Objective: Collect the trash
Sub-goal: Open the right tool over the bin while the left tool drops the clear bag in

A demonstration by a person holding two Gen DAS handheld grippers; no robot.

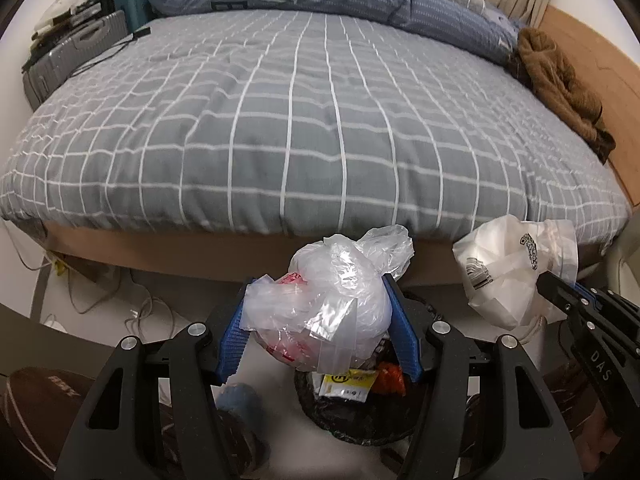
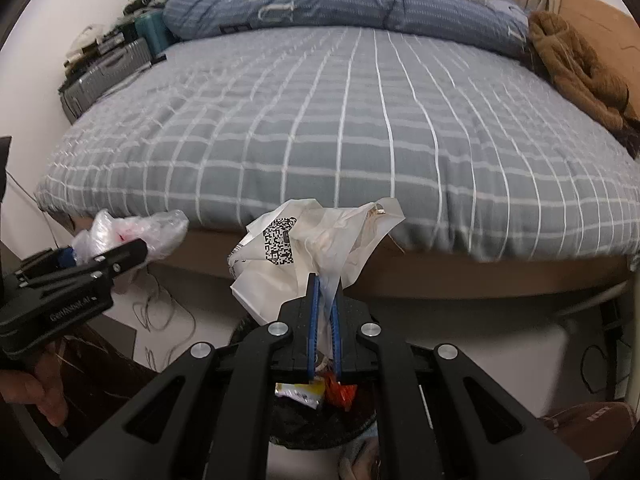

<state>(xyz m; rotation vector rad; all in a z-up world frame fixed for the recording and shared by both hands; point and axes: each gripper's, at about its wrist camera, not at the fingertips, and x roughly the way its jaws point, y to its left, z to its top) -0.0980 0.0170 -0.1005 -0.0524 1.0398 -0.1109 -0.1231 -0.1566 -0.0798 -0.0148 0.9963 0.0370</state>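
Note:
My left gripper (image 1: pixel 320 312) is shut on a crumpled clear plastic bag (image 1: pixel 332 292) with red print, holding it above a black-lined trash bin (image 1: pixel 352 412) that holds a yellow wrapper and an orange wrapper. My right gripper (image 2: pixel 325 312) is shut on a white plastic bag (image 2: pixel 304 256) with a QR code, also above the bin (image 2: pixel 320 424). The right gripper and white bag show at the right in the left wrist view (image 1: pixel 508 268). The left gripper and clear bag show at the left in the right wrist view (image 2: pixel 128 232).
A bed (image 1: pixel 300 128) with a grey checked cover fills the view ahead, with a blue duvet and brown garment (image 1: pixel 560 80) on it. Suitcases (image 1: pixel 76 52) stand at its far left. Cables (image 1: pixel 100 292) lie on the floor under the bed edge. A brown ball (image 1: pixel 36 412) sits low left.

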